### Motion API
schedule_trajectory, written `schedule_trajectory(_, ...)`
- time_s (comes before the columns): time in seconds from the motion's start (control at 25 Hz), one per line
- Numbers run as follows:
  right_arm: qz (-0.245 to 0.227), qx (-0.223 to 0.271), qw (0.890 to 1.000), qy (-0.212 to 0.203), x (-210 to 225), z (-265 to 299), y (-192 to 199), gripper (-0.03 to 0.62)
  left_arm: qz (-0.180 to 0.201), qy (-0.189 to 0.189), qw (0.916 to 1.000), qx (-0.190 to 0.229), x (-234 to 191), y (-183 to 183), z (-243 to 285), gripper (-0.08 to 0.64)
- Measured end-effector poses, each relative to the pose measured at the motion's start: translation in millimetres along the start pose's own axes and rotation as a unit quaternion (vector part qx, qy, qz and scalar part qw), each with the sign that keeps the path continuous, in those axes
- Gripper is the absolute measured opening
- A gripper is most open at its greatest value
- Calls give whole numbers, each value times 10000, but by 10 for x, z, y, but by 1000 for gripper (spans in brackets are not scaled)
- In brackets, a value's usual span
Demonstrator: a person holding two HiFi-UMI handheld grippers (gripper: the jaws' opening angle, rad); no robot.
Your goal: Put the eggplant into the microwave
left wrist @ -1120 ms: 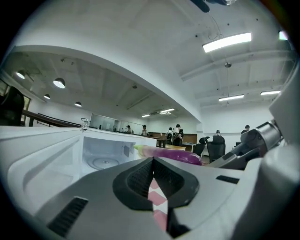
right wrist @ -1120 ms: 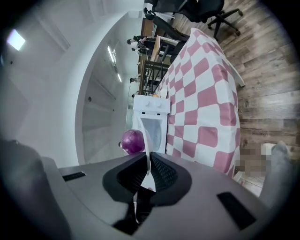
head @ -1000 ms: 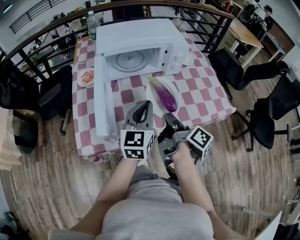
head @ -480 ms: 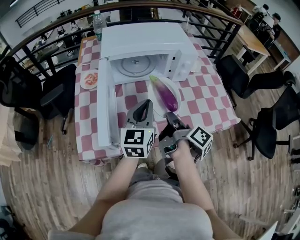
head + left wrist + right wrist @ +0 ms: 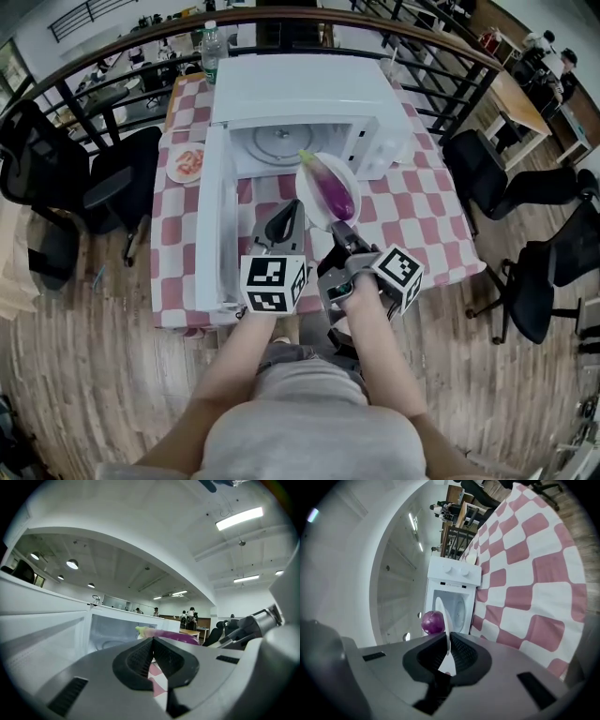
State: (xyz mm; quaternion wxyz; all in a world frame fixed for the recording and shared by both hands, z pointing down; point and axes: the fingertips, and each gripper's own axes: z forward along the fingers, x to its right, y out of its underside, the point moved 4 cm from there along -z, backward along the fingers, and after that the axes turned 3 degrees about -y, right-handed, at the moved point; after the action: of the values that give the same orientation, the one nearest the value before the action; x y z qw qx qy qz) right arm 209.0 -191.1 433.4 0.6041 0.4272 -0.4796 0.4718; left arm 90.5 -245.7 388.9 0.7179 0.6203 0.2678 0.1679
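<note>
Two grippers sit side by side before the open microwave (image 5: 300, 94), whose door (image 5: 214, 225) swings out to the left over the pink-checked tablecloth (image 5: 422, 216). The left gripper (image 5: 286, 220) has its jaws pressed together on nothing. Just right of it, the right gripper (image 5: 339, 228) is clamped on the near rim of a white plate (image 5: 302, 192), and the purple eggplant (image 5: 333, 190) lies on that plate, just in front of the microwave's cavity, not yet inside.
</note>
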Motion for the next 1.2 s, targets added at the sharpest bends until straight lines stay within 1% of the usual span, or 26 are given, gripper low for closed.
schedule_trajectory(0.16,-106,-211,9997,-41,23,270,-69,40,153,-157,9997,108,-91,19,147,5)
schedule_trajectory(0.28,-152,-341,9993,-57,80,468,-124,40,205,-197,9995,162,-161,66,253,5)
schedule_trajectory(0.44,-216,-537,9983,-42,147,738,-175,40,184,-303,9992,207,-288,114,372,5)
schedule_trajectory(0.64,-229,-736,9970,-23,274,1062,-226,40,124,-419,9989,158,-392,155,474,5)
schedule_trajectory(0.92,-176,-906,9957,-35,420,1471,-227,40,113,-396,9991,119,-480,270,540,5)
schedule_trajectory(1.2,-89,-936,9956,30,579,1731,-268,40,93,-403,9990,152,-605,313,640,5)
